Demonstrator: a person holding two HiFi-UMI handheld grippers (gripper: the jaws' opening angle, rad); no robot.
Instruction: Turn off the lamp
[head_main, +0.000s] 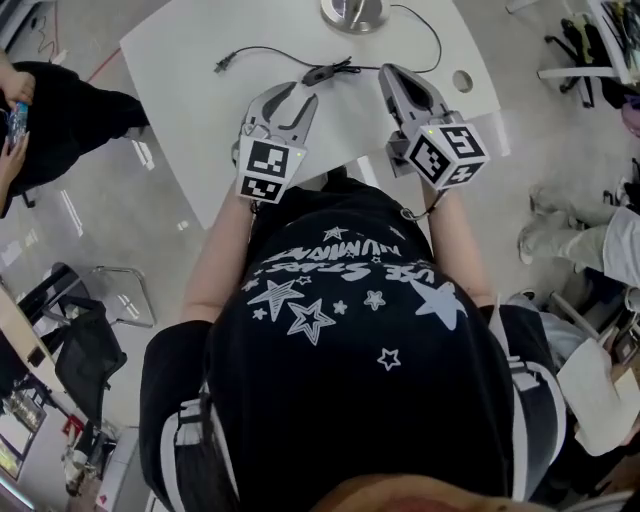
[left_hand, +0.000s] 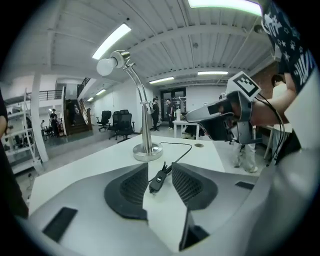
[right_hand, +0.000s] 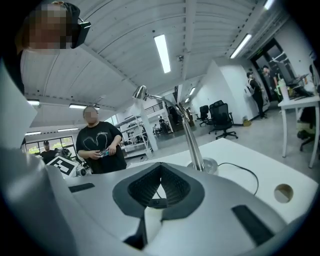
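Observation:
A chrome desk lamp stands at the table's far edge, its base (head_main: 352, 12) (left_hand: 147, 150) (right_hand: 204, 165) upright and its head (left_hand: 112, 62) arched over. Its black cord runs forward to an inline switch (head_main: 322, 73) (left_hand: 158, 182) lying flat on the white table (head_main: 200, 110). My left gripper (head_main: 297, 92) (left_hand: 160, 167) is open just short of the switch, which shows in the gap beyond its tips, untouched. My right gripper (head_main: 385, 70) (right_hand: 161, 165) hovers to the right of the switch with its tips together and nothing in them.
The cord's plug (head_main: 222, 66) lies loose at the table's left. A round cable hole (head_main: 461, 80) (right_hand: 283, 191) sits at the right. A person in black (head_main: 50, 110) (right_hand: 99, 147) stands off the table's left; office chairs (left_hand: 120, 122) are behind.

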